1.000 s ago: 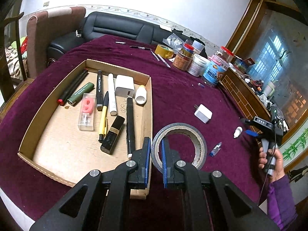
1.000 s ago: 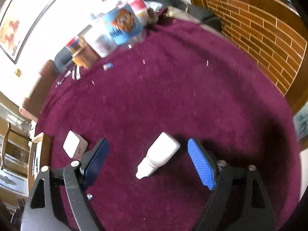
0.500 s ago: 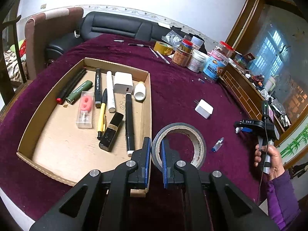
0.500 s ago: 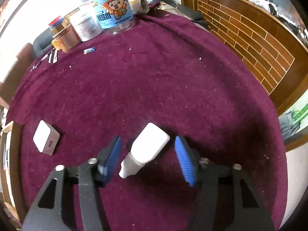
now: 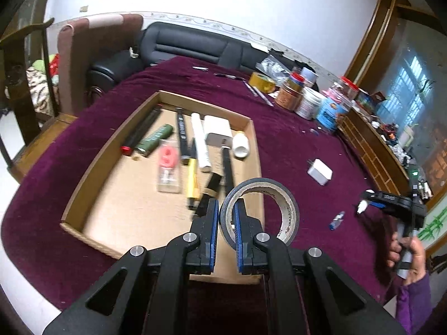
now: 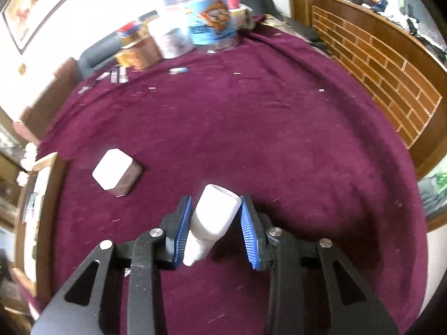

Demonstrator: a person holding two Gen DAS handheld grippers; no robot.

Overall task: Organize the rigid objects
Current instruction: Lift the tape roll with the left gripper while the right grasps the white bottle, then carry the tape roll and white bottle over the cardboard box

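My left gripper (image 5: 225, 203) is shut on the wall of a grey tape roll (image 5: 287, 212), which hangs over the near right corner of the cardboard tray (image 5: 125, 203). The tray holds pens, markers, a white adapter and a small white bottle. My right gripper (image 6: 215, 199) is closing its jaws on a white squeeze bottle (image 6: 215, 215), and both blue pads touch its sides. The bottle's nozzle points back toward the camera. In the left wrist view that right gripper (image 5: 368, 199) sits at the far right with the bottle's nozzle (image 5: 362, 205) sticking out.
A white charger cube (image 6: 114, 171) lies on the maroon cloth between the tray and my right gripper. A small blue-capped vial (image 5: 336, 219) lies near it. Jars and tins (image 5: 307, 103) and a yellow tape roll (image 5: 261, 82) crowd the table's far side. A hand (image 5: 405, 251) holds the right gripper.
The right jaws have closed from wide apart onto the white bottle, and the charger cube now looks nearer. The left gripper has shifted with the tape roll toward the tray's corner.
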